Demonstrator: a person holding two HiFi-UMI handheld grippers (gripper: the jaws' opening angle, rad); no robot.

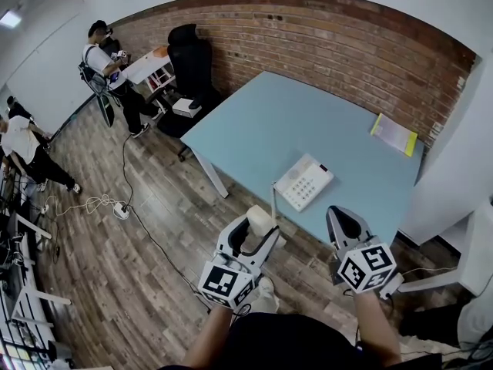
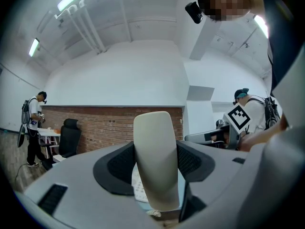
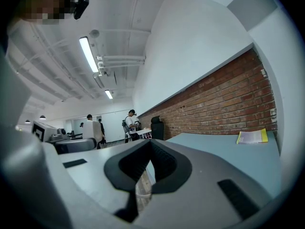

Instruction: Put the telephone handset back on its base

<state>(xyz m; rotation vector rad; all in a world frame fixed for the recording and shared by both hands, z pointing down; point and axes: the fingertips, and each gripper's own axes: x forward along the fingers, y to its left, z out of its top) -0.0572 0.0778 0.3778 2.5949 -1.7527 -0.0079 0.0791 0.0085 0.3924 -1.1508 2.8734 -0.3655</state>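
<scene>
blue table (image 1: 293, 114) | yellow booklet (image 1: 394, 134) on its far corner | black chair (image 1: 190, 56) by brick wall (image 1: 323, 41)

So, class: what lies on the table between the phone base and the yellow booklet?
Nothing. In the head view, only bare blue table runs between the phone base and the yellow booklet.

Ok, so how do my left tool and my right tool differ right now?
The left tool is clamped on the cream handset; the right tool holds nothing, its jaws together. The left tool hangs over the floor beside the table; the right tool reaches over the table's near edge. Both point roughly toward the telephone base.
</scene>
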